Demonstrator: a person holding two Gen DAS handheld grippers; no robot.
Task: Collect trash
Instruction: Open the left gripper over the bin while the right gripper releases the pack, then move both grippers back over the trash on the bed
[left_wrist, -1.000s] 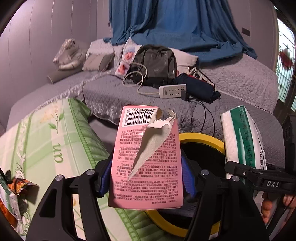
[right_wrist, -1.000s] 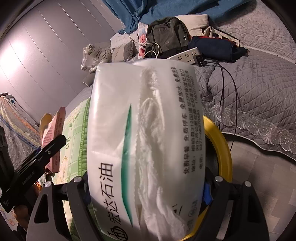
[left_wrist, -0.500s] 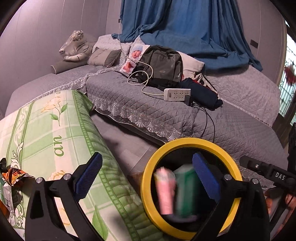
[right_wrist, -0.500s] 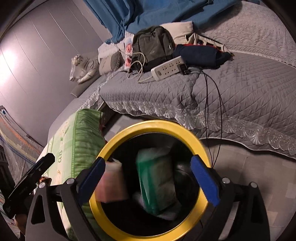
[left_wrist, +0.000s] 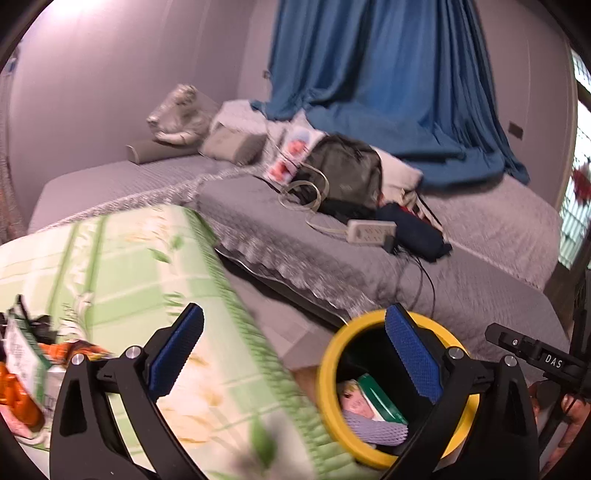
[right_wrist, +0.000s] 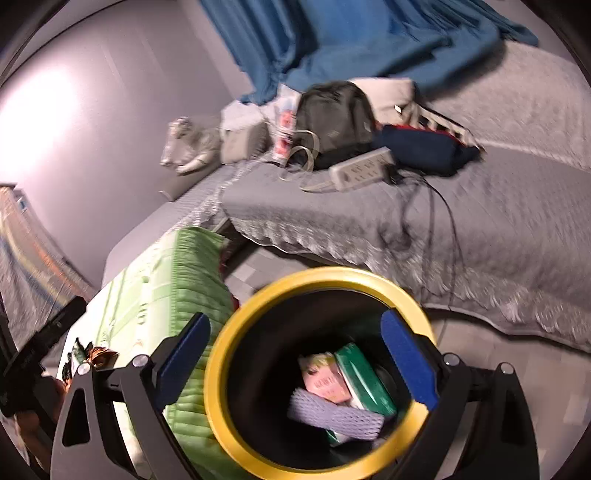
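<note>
Partly blurred, both views soften the bed and the wrappers (left_wrist: 22, 373) cut off at the left edge. Left gripper (left_wrist: 291, 354): jaws spread, having just opened, nothing between them. Right gripper (right_wrist: 295, 363): jaws spread and empty above the yellow-rimmed bin (right_wrist: 236, 328), where the pink box (right_wrist: 325, 380) and green packet (right_wrist: 364, 380) lie on purple foam netting (right_wrist: 332, 415).

1 yellow-rimmed bin (right_wrist: 221, 369) holds 3 pieces of trash: 1 pink box (right_wrist: 325, 380), 1 green-and-white packet (right_wrist: 364, 380) and 1 purple foam net (right_wrist: 332, 415). On the bed (right_wrist: 517, 221): 1 backpack (right_wrist: 332, 118), 1 power strip (right_wrist: 360, 168), 1 plush tiger (right_wrist: 190, 147), 1 dark blue bundle (right_wrist: 424, 149). 1 blue curtain (left_wrist: 388, 81) hangs behind. 2 grippers show: left gripper (left_wrist: 295, 363), right gripper (right_wrist: 295, 363).
</note>
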